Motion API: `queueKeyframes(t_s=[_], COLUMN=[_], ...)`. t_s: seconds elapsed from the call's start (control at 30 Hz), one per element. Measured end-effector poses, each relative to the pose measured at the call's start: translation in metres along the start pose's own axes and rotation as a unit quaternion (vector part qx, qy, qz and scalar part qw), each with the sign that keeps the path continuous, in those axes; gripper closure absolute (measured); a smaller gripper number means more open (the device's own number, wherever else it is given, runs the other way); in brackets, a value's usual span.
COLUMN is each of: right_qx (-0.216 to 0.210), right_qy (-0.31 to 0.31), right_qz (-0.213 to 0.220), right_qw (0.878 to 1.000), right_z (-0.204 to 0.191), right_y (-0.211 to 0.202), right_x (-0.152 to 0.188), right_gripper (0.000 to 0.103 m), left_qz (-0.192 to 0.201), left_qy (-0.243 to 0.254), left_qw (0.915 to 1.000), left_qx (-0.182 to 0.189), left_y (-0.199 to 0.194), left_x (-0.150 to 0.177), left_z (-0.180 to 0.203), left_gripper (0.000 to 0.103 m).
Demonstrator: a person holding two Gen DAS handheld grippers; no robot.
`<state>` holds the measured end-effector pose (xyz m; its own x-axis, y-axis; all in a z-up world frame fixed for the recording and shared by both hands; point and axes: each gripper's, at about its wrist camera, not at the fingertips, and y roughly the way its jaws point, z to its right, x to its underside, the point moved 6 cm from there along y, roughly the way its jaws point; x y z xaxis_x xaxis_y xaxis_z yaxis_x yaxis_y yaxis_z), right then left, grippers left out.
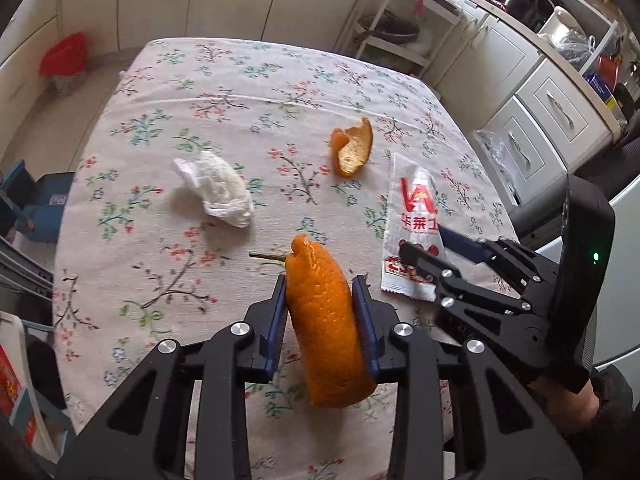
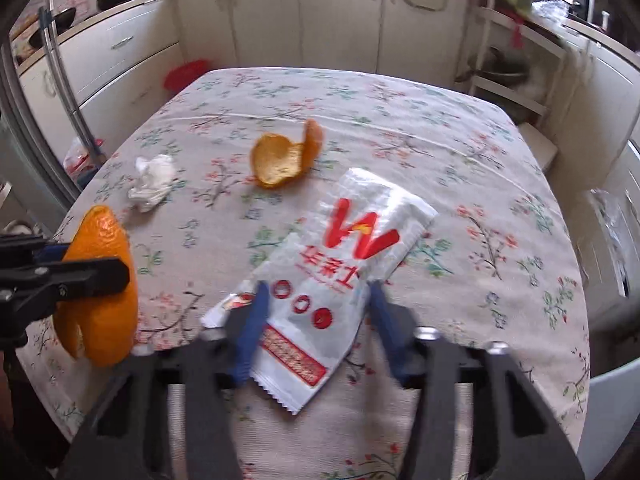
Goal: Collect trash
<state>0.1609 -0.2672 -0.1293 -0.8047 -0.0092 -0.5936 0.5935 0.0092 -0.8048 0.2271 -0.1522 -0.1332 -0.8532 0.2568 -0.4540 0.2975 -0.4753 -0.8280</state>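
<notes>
Over the floral table we pinch an orange peel in the left gripper; the right gripper straddles the wrapper, pads seemingly not yet pressing; next, close and lift

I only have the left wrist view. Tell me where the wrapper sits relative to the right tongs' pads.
Observer: In the right wrist view the wrapper lies on the tablecloth between the two blue pads of the right tongs, its sawtooth end nearest the camera. Blur hides whether the pads pinch it.
Operator: Now describe the lower end of the peel I'm holding.
Observer: From the side, the orange peel in the left tongs hangs below the finger, and its lower end splits into two lobes.
</notes>
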Motion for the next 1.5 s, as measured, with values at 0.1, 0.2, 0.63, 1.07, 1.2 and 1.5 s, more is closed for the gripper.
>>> queueKeyframes(t_s=[0.1,0.2,0.63,1.07,1.2,1.5], right_qx=[-0.006,-0.047,-0.161,-0.257,-0.258,-0.238], right_qy=[-0.022,-0.007,0.062,-0.021,-0.078,-0.132], right_qz=[0.001,0.001,0.074,0.025,-0.048,-0.136], right_qw=[1.000,0.999,0.982,0.966,0.962,0.952], right_z=[-0.010,-0.015,-0.013,-0.068,-0.099,-0.140], right_y=[-0.002,-0.009,-0.105,-0.168,-0.156,-0.128], right_x=[0.001,0.004,0.021,0.148,0.197,0.238], right_gripper=[0.098,0.101,0.101,0.101,0.101,0.101], left_qz=[0.004,0.012,0.085,0.152,0.156,0.182], left_qy=[0.001,0.011,0.001,-0.021,-0.017,0.006], left_qw=[1.0000,0.9999,0.9964,0.9881,0.9875,0.9832], left_qx=[0.001,-0.001,0.003,0.017,0.014,0.001], left_y=[-0.006,-0.014,-0.073,-0.131,-0.142,-0.182], left_x=[0.001,0.001,0.025,0.077,0.097,0.143], left_z=[-0.004,-0.001,0.006,0.010,0.017,0.039], left_gripper=[0.073,0.074,0.078,0.079,0.079,0.079])
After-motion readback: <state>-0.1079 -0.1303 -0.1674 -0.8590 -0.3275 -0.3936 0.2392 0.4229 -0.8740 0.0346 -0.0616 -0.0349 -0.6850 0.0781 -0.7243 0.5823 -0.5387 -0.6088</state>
